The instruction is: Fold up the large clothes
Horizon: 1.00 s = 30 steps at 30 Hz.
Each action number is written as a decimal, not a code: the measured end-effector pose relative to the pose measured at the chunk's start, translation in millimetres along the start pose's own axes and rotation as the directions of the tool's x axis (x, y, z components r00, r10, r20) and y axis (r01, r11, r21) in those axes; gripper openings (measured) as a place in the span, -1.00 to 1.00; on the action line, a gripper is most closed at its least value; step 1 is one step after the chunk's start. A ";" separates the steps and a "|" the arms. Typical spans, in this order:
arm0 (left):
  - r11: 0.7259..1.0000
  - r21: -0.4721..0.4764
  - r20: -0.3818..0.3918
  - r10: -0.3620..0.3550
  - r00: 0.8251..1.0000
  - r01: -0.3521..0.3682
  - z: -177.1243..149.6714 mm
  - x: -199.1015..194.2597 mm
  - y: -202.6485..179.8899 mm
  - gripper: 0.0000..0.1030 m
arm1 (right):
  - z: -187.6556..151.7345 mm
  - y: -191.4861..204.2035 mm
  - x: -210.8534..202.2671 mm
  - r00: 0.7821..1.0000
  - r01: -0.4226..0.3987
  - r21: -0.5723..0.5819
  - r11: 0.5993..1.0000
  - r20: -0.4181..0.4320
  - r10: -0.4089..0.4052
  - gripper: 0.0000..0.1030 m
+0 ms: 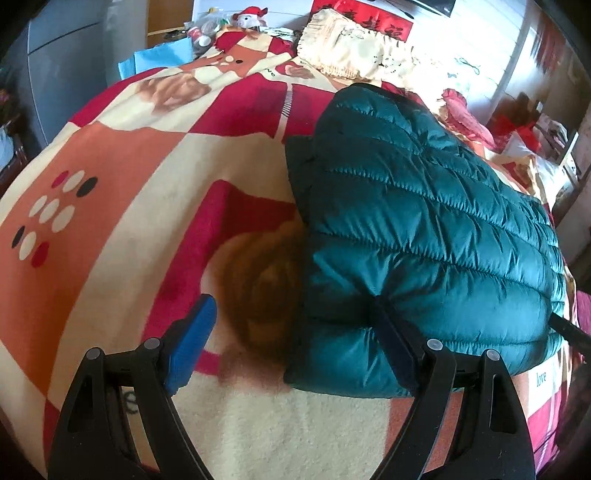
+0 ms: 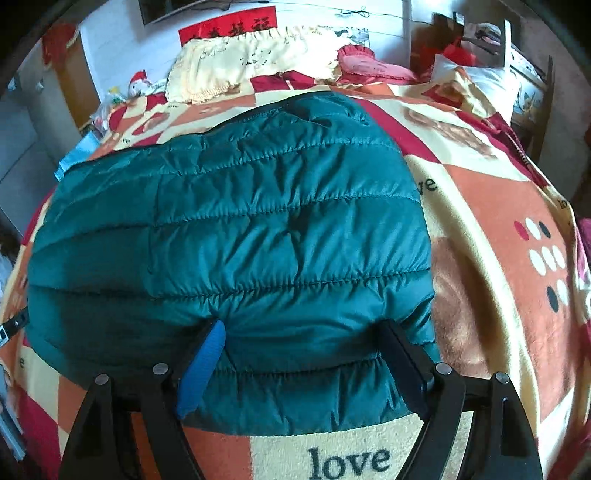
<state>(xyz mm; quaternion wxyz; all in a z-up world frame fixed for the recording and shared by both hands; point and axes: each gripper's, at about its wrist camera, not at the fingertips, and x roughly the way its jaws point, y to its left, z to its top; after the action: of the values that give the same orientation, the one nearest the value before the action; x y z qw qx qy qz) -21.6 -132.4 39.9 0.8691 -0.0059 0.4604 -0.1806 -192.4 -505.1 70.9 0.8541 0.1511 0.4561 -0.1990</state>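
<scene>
On the bed, teal quilted jacket (image 2: pixel 229 236) lying folded into a thick compact bundle on the patterned blanket (image 2: pixel 491 229), near edge toward both tools

Left gripper (image 1: pixel 295 332): spread wide, grasping nothing; one finger pressed against the bundle's near left corner, the blue-padded finger over bare blanket beside it

Right gripper (image 2: pixel 303 347): spread wide, both fingers resting on the near edge, no fabric pinched between them

Likely faults from here:
- Springing open of the fold, caused by puffy filling once pressure is lifted
- Slipping of the slick shell out of a shallow pinch
- Dragging of the blanket if fingers catch it under the edge

Surroundings: pale frilled pillow (image 2: pixel 251 59) and pink cushion (image 2: pixel 369 62) at the head of the bed; red banner (image 2: pixel 229 26) on the wall; cluttered shelf with a small red-capped toy (image 1: pixel 249 16) beside the bed
</scene>
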 end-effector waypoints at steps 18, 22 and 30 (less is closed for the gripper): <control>0.999 -0.035 0.025 -0.029 0.999 0.030 -7.1 0.9 6.0 0.65 | 51.0 131.0 -19.9 0.957 -0.219 -0.196 0.956 0.146 0.249 0.42; 0.998 -0.052 0.026 -0.031 0.999 0.033 -9.2 3.1 6.1 0.65 | 71.2 166.5 14.3 0.969 -0.196 -0.220 0.956 0.108 0.223 0.40; 0.996 -0.076 0.017 -0.046 0.999 0.047 -8.7 8.5 5.8 0.65 | 90.3 182.7 49.5 0.988 -0.134 -0.223 0.966 0.049 0.149 0.40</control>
<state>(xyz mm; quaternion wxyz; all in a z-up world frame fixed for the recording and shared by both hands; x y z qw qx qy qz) -22.4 -128.3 27.0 0.8673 -0.0512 0.4602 -0.1828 -15.1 -394.9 92.0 0.8920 0.0819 0.4351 -0.0909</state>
